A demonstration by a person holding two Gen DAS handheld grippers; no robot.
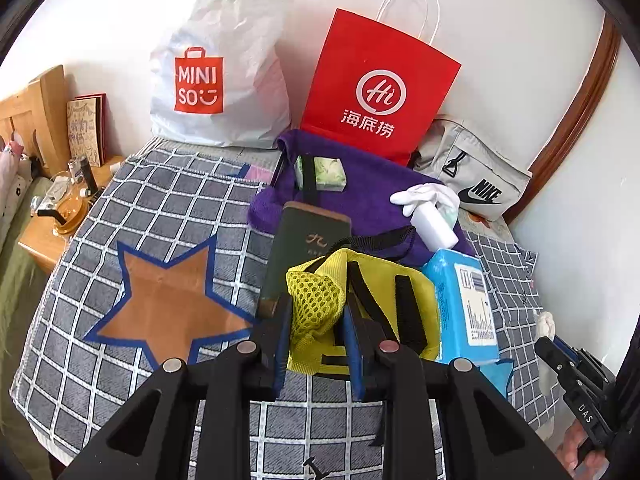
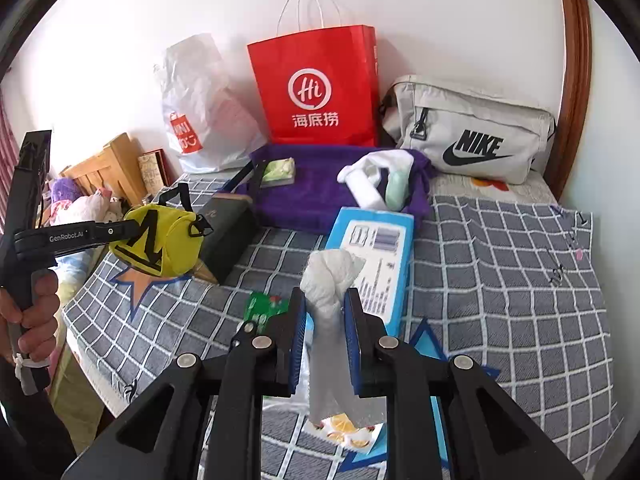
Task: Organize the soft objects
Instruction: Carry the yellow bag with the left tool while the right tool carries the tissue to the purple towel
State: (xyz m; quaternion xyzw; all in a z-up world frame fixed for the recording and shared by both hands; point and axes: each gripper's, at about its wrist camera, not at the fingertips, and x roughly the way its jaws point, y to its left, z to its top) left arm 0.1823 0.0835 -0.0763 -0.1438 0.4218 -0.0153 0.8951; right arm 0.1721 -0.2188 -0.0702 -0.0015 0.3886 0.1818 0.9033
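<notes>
The left gripper (image 1: 316,328) is clamped on a yellow pouch (image 1: 360,304) with black straps and a mesh pocket, held up off the bed; the right wrist view shows it hanging in the air at the left, clear of the blanket. The right gripper (image 2: 325,332) pinches a knotted white cloth (image 2: 330,280), whose lower end drops between the fingers, so what lies under it is only partly seen: a bit of packet with lemon slices and a green wrapper (image 2: 262,308) half hidden by the left finger.

The dark green box (image 1: 304,256) is partly covered by the pouch, and its lettering is too small to read. A person's hand (image 2: 34,320) grips the left tool's handle, cut off at the frame edge.

On the bed lie one blue tissue pack (image 2: 374,256), one purple towel (image 2: 316,192) carrying one small green tissue packet (image 2: 280,172) and one white sock bundle (image 2: 368,184) beside a pale green item I cannot identify. Against the white wall stand three bags: a white Miniso bag (image 1: 220,80), a red paper bag (image 1: 376,92) and a grey Nike bag (image 2: 472,132).

The grey checked blanket (image 1: 168,208) bears an orange star (image 1: 168,300). A wooden nightstand (image 1: 44,244) with clutter stands at the left.
</notes>
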